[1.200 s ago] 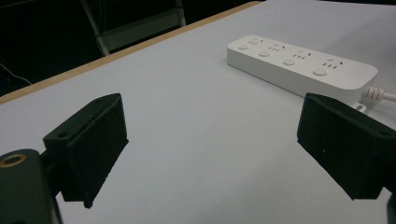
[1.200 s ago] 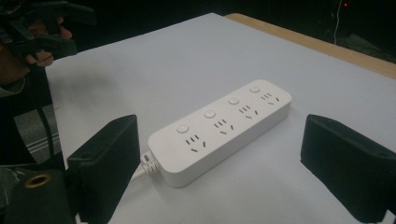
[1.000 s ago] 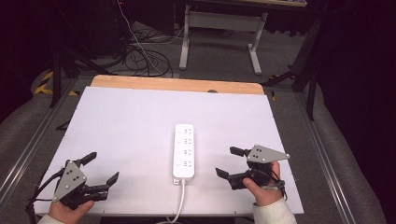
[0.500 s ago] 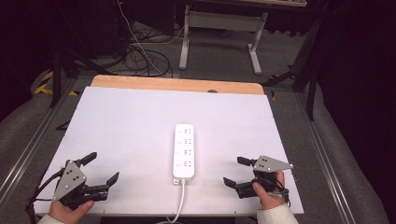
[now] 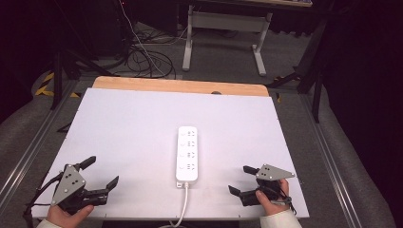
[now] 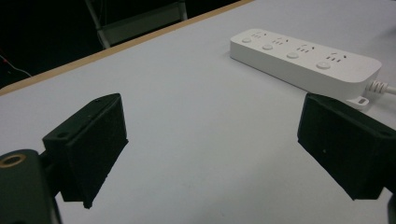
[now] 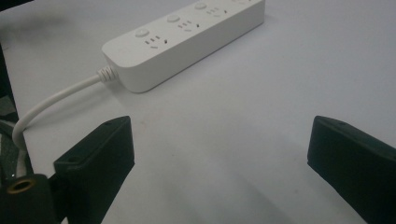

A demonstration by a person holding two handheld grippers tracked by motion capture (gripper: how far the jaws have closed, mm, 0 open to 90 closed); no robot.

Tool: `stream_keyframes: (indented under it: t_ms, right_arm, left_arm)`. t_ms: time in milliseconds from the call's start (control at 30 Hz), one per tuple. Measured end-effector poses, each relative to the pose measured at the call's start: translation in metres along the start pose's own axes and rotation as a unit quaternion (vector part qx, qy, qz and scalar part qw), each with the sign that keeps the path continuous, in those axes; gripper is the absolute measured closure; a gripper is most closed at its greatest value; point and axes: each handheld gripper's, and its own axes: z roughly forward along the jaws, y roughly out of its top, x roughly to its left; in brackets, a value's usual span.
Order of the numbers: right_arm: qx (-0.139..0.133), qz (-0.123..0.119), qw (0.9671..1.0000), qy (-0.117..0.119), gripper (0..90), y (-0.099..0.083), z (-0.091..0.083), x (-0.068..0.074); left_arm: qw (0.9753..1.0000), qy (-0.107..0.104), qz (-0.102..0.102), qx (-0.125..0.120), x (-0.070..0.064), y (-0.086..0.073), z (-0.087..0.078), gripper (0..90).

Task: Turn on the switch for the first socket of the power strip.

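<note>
I've got the power strip (image 5: 187,153) lying flat mid-table on the white table (image 5: 133,123), cord (image 5: 182,209) trailing off the near edge. My left gripper (image 5: 99,174) and right gripper (image 5: 241,179) sit well apart from it, jaws spread wide, holding nothing. It looks like light, stiff, smooth plastic, so I'd pinch across its long sides; the cord may drag.

- One white power strip (image 5: 187,153) lies on the bench (image 5: 123,123), with four socket groups and one white cord (image 5: 182,209).
- Two grippers flank the strip: the left gripper (image 5: 100,173) and the right gripper (image 5: 241,179), each with jaws spread wide.
</note>
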Motion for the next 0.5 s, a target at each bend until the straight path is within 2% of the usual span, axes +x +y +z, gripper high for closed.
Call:
stream_keyframes:
  t_ms: [167, 500]
  right_arm:
    - [-0.032, -0.011, 0.9994, -0.006, 8.0, 0.0064, -0.0061, 0.0016]
    - [-0.036, -0.012, 0.9992, -0.007, 9.0, 0.0071, -0.0058, 0.0027]
  left_arm:
    - [1.0, 0.004, 0.005, -0.003, -0.0003, 0.0005, 0.0009, 8.8]
    - [1.0, 0.003, 0.006, -0.003, -0.0003, 0.0004, 0.0018, 8.8]
